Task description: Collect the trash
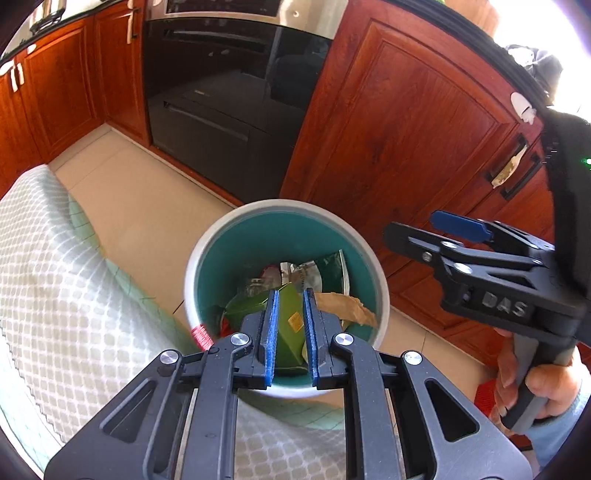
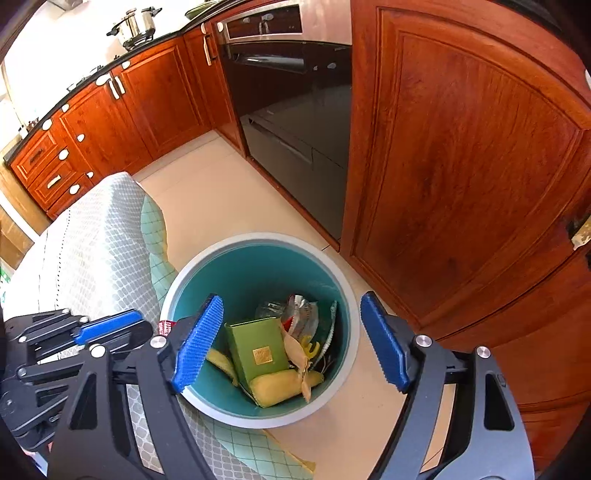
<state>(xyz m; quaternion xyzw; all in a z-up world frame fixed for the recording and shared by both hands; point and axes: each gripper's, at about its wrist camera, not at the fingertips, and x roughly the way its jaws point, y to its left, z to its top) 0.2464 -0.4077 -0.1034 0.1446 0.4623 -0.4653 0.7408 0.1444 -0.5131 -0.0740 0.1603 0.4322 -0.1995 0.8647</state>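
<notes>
Bin (image 2: 258, 258) on floor, just below both claws, trash inside | right claw (image 2: 291, 339) spread wide, empty, over bin mouth | left claw (image 1: 291, 332) nearly clenched, holding nothing | green box (image 2: 258, 350) upright, nearer right claw

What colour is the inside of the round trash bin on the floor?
Teal inside, with a pale grey rim; the right wrist view shows it best.

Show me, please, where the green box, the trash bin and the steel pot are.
green box (image 2: 258, 349): right wrist view, on its front face.
trash bin (image 2: 258, 273): right wrist view, on its teal inner wall.
steel pot (image 2: 136, 24): right wrist view, on its side.
</notes>
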